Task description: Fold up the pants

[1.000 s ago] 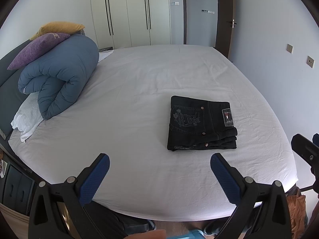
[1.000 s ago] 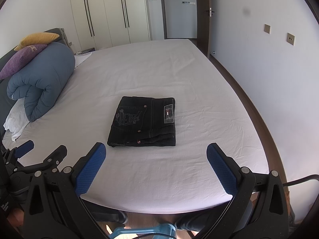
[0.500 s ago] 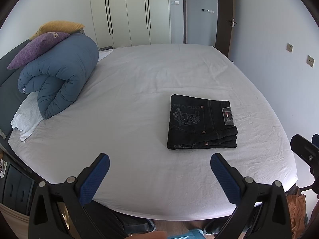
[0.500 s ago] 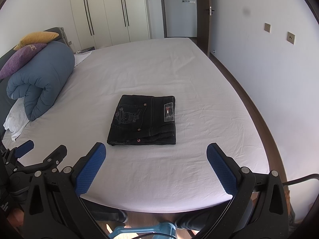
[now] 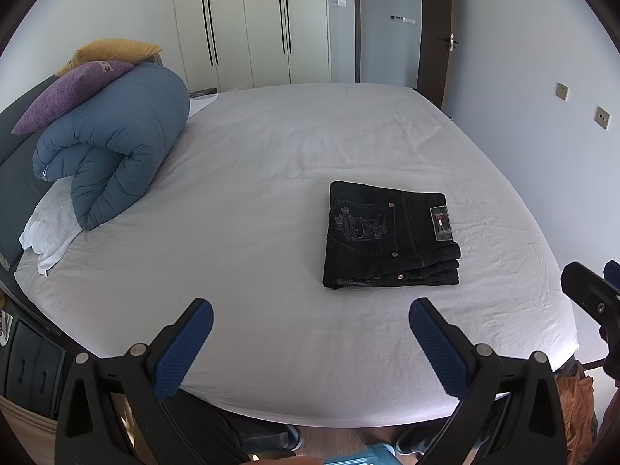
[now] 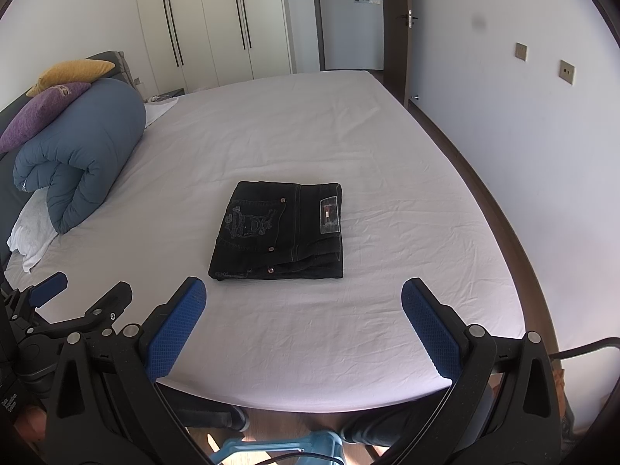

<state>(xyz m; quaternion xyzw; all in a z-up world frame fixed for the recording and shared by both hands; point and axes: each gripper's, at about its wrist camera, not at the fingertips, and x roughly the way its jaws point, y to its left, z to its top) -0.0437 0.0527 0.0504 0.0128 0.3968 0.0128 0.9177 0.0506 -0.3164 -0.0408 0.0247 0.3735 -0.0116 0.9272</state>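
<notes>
Black jeans [image 5: 389,236] lie folded in a compact rectangle on the white bed sheet [image 5: 271,178], back pocket and label facing up. They also show in the right wrist view [image 6: 281,232]. My left gripper [image 5: 310,317] is open and empty, held above the near edge of the bed, short of the jeans. My right gripper [image 6: 302,310] is open and empty, also back at the near edge with the jeans ahead of it. Each gripper shows at the edge of the other's view.
A rolled blue duvet [image 5: 112,147] with purple and yellow pillows [image 5: 69,89] lies at the left of the bed. White wardrobes [image 5: 252,23] and a door stand behind. A wall [image 6: 523,135] runs along the right side of the bed.
Both grippers have stayed open and almost still. The views have shifted very slightly; the jeans have not moved.
</notes>
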